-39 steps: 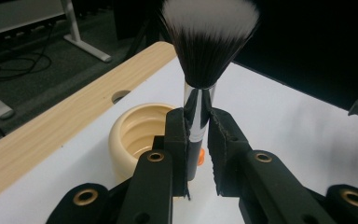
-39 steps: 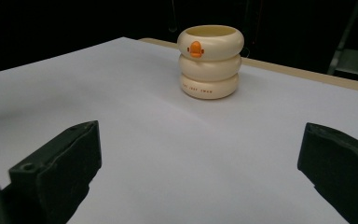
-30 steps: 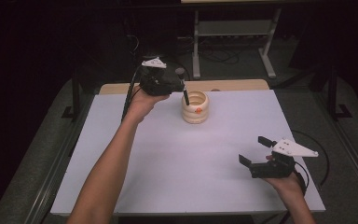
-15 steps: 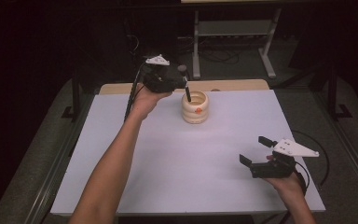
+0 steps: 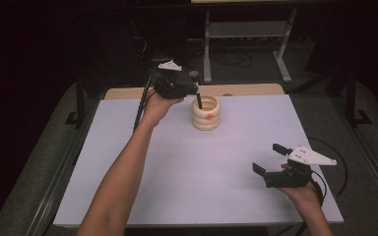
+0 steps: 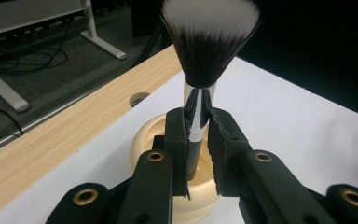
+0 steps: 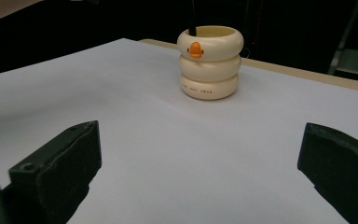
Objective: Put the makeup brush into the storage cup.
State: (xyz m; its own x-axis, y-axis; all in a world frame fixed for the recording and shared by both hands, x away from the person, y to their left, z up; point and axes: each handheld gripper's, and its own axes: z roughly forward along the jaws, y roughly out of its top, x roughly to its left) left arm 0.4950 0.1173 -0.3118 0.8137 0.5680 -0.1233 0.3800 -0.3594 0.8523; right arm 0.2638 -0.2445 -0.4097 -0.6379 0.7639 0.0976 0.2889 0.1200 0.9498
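My left gripper [image 5: 193, 88] is shut on the handle of a makeup brush [image 6: 209, 42] with dark, white-tipped bristles pointing up. The brush's black handle [image 5: 199, 101] reaches down into a cream holder made of three stacked rings [image 5: 206, 114], which carries an orange mark on its front [image 7: 195, 49]. In the left gripper view the pads clamp the handle [image 6: 196, 140] just below the silver ferrule, right over the holder's mouth [image 6: 145, 134]. My right gripper [image 5: 269, 158] hovers open low over the table's front right, with nothing between its jaws [image 7: 200, 163], facing the holder [image 7: 209, 63].
The white table top [image 5: 177, 162] ends at the back in a light wooden strip [image 5: 246, 89] with a round hole [image 6: 139, 98]. Behind it stand a metal frame's legs [image 5: 280, 64] and cables on a dark floor.
The left hand has shifted a little over the holder, and the brush head now shows above the gripper. The right gripper has stayed where it was.
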